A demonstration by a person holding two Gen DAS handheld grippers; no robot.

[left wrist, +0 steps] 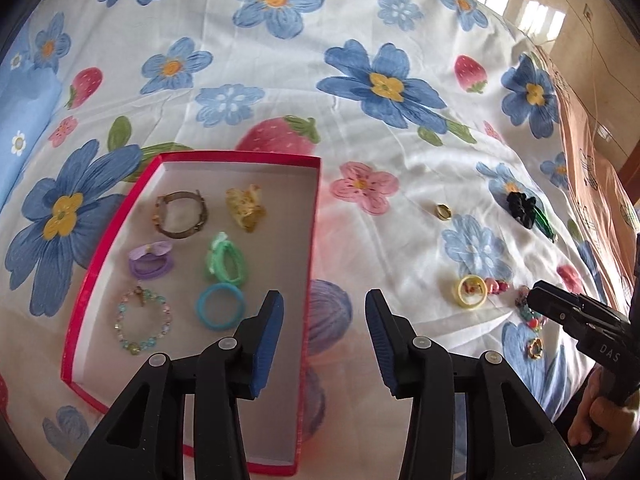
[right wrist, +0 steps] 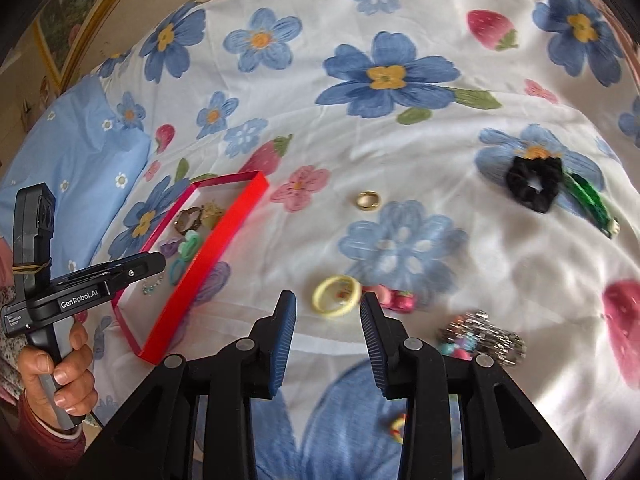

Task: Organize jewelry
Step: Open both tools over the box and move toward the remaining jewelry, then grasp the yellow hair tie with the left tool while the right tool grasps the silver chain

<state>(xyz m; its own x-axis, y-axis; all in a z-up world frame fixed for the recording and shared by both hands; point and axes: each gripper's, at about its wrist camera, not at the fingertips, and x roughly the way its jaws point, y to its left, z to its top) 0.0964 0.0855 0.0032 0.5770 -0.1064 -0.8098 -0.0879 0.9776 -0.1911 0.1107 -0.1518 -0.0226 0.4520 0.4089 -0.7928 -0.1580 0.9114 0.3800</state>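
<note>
On the left lies my red box (left wrist: 120,240) on the flowered sheet (left wrist: 304,76), and six pieces are already inside in two rows: a brown bracelet (left wrist: 181,214), a yellow clip (left wrist: 245,208), a purple tie (left wrist: 151,261), a green tie (left wrist: 225,261), a bead bracelet (left wrist: 144,322) and a blue ring (left wrist: 219,307). I keep them apart so each one can be found easily. My left gripper (left wrist: 325,338) hangs over the box's right wall, jaws spread, nothing between them.

More to the right, the pieces not yet sorted lie loose on the sheet: a gold ring (right wrist: 369,200), a yellow band (right wrist: 337,295) with pink pieces (right wrist: 394,298) touching it, a silver chain (right wrist: 486,336), a black scrunchie (right wrist: 534,184) and a green clip (right wrist: 592,202). My right gripper (right wrist: 328,342) points at the yellow band, jaws spread and empty; I think this one is my next pick.

The left view shows the box's order from above; in the right view its wall hides much of this. Only the right view shows the silver chain clearly.
</note>
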